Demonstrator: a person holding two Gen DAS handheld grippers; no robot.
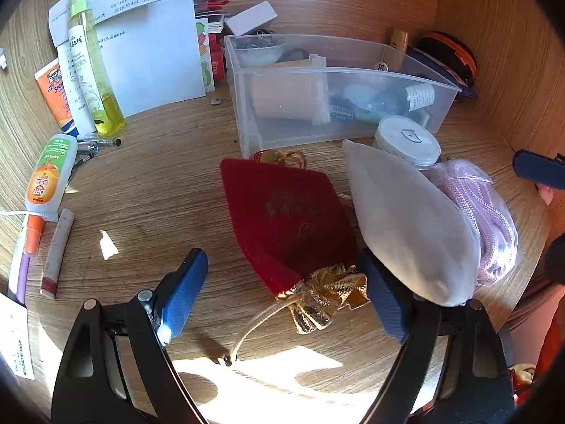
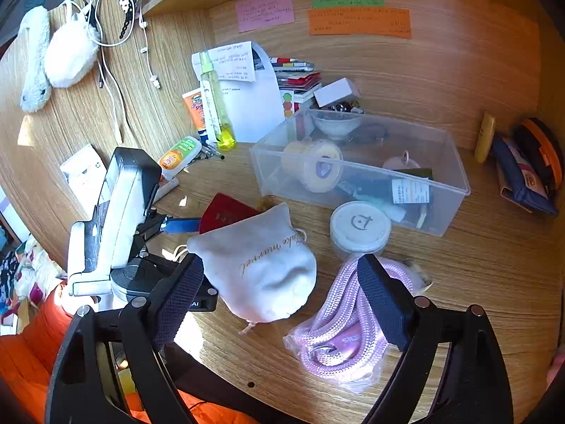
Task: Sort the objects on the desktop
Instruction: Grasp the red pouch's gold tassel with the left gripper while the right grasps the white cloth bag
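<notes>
A red velvet pouch (image 1: 286, 219) with a gold neck lies on the wooden desk. Its neck sits between the blue fingers of my left gripper (image 1: 282, 268), which stands open with neither pad pressing on it. Right of it, a white drawstring pouch (image 2: 261, 261) lies between the fingers of my right gripper (image 2: 280, 272), which is also open. That gripper's right finger hangs over a pink rope in a clear bag (image 2: 339, 321). In the left wrist view the white pouch (image 1: 406, 226) leans over the pink rope bag (image 1: 487, 219).
A clear plastic bin (image 2: 455, 187) holding a jar, bottles and a bowl stands behind the pouches, with a round white jar (image 2: 360, 226) in front of it. Tubes, a yellow spray bottle (image 1: 91, 70) and papers crowd the left. Pencil cases (image 2: 522, 173) lean at the back right. Wooden walls enclose the desk.
</notes>
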